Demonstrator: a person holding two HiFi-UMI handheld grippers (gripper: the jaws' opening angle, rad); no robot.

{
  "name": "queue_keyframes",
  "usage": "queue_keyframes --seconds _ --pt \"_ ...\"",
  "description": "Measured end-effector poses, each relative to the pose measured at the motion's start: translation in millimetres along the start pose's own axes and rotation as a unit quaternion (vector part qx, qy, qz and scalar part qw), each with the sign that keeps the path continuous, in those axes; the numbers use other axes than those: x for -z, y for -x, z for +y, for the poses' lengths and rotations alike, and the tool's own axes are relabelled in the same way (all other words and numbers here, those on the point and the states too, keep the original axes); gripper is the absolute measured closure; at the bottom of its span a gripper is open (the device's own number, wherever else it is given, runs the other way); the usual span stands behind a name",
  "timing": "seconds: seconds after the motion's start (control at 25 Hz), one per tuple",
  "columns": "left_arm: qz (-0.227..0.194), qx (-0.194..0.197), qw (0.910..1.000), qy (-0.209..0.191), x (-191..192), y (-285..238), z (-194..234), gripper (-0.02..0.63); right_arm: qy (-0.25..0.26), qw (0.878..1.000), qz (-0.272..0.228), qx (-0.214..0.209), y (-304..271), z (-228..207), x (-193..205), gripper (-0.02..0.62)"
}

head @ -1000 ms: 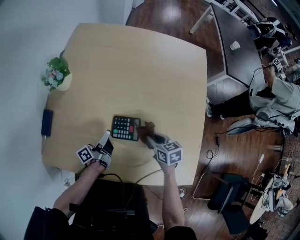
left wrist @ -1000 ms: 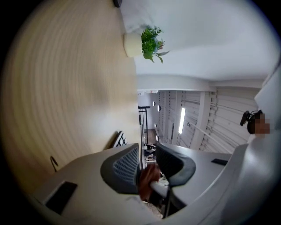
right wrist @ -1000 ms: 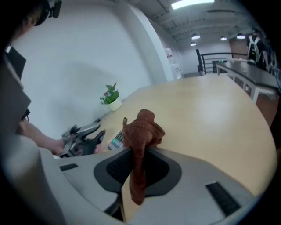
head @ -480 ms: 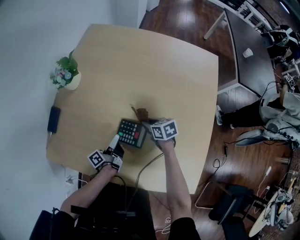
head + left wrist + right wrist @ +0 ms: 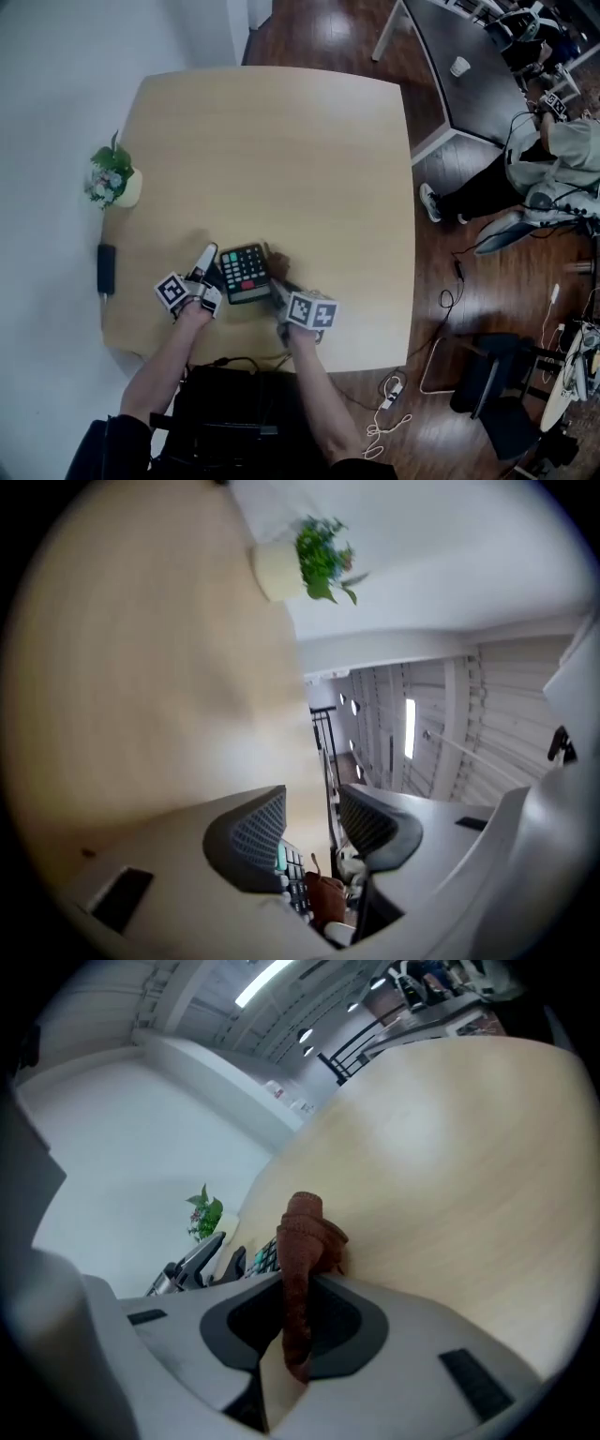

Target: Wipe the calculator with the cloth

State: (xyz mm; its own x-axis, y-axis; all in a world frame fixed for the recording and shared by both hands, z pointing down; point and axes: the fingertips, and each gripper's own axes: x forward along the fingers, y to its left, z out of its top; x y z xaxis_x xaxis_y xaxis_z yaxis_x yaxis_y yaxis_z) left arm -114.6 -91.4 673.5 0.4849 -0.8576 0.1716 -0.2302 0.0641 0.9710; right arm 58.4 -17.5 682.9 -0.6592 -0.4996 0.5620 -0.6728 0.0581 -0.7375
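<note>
Your right gripper (image 5: pixel 300 1312) is clamped on the brown cloth (image 5: pixel 303 1232), which sticks up past its jaws. Your left gripper (image 5: pixel 312 810) has its jaws apart, gripping nothing. Calculator (image 5: pixel 245 273) lies flat on the table (image 5: pixel 281 159) near your edge, between both grippers, with the cloth just beside its right side

- One wooden table (image 5: pixel 309 141) is standing in the middle.
- One calculator (image 5: pixel 245 273) is lying at its near edge.
- One brown cloth (image 5: pixel 302 1232) is showing.
- Two grippers are working: the left gripper (image 5: pixel 312 801) and the right gripper (image 5: pixel 302 1286).
- One potted plant (image 5: pixel 112 178) is sitting at the left.
- One dark flat device (image 5: pixel 106 267) is lying at the left edge.
- One paper cup (image 5: pixel 458 67) is standing far right.
</note>
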Motion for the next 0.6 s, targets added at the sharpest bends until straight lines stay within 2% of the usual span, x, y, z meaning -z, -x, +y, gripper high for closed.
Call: queue_keyframes --seconds 0.08,0.16,0.24,0.36,0.52,0.6 --pt "0.050 0.017 0.9973 -0.050 -7.4 -16.4 -9.8 0.436 -0.030 0.999 -0.020 -0.004 -1.4 8.7 11.6 0.537" --pt "0.082 0.032 0.9940 -0.064 -12.1 -20.5 -16.1 0.436 -0.053 0.998 -0.023 -0.015 -2.0 16.9 22.3 0.537" --pt "0.088 0.039 0.9938 -0.055 -13.9 -7.4 -22.8 0.436 -0.052 0.998 -0.031 -0.016 7.8 18.0 21.7 0.537" --pt "0.061 0.037 0.9971 -0.025 -7.3 38.9 -31.6 0.439 0.000 0.999 -0.051 -0.007 27.0 12.7 -3.4 0.535" --pt "0.063 0.054 0.9962 0.027 43.4 77.3 -38.1 0.445 0.063 0.997 -0.037 -0.004 3.1 13.2 -51.5 0.535" --pt "0.042 0.046 0.9967 0.051 55.1 79.2 -32.8 0.445 0.073 0.997 -0.037 -0.002 -19.4 14.3 -77.7 0.535"
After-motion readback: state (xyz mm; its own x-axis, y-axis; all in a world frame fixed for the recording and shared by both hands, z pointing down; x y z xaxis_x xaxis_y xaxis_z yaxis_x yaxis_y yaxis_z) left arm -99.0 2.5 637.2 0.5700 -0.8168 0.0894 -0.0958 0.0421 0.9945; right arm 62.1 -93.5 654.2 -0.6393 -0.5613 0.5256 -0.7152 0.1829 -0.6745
